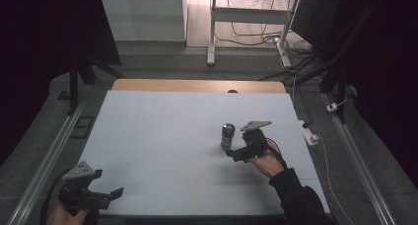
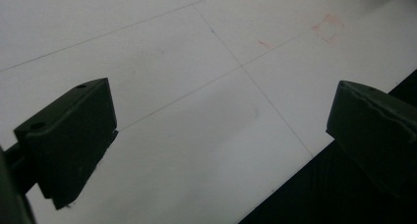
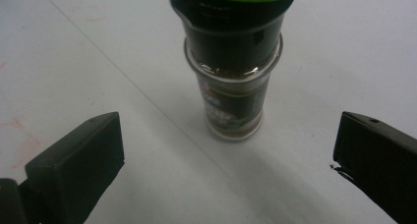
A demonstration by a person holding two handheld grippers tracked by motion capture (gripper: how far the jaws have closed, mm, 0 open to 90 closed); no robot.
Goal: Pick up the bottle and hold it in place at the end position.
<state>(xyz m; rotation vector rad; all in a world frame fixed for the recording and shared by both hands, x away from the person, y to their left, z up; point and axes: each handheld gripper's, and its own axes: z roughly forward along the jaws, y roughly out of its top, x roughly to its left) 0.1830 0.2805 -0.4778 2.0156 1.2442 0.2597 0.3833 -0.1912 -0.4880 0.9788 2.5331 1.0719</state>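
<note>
Spice jar point(image 1: 227, 136) upright on white table point(image 1: 162, 136), right of centre, dark cap with green ring on top, glass body with brownish contents and a dark label. Right gripper point(image 1: 234, 153) just beside jar on its near side, 2 jaws spread wide and level with its base, jar point(image 3: 235, 81) standing between and beyond them, untouched. Left gripper point(image 1: 106, 185) well apart at near left table corner, jaws likewise gaping over bare surface point(image 2: 206, 86), holding nothing.

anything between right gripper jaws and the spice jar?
Nothing. In the right gripper view, bare white table lies between the open right gripper and the upright spice jar; the jaws are not yet around it.
</note>
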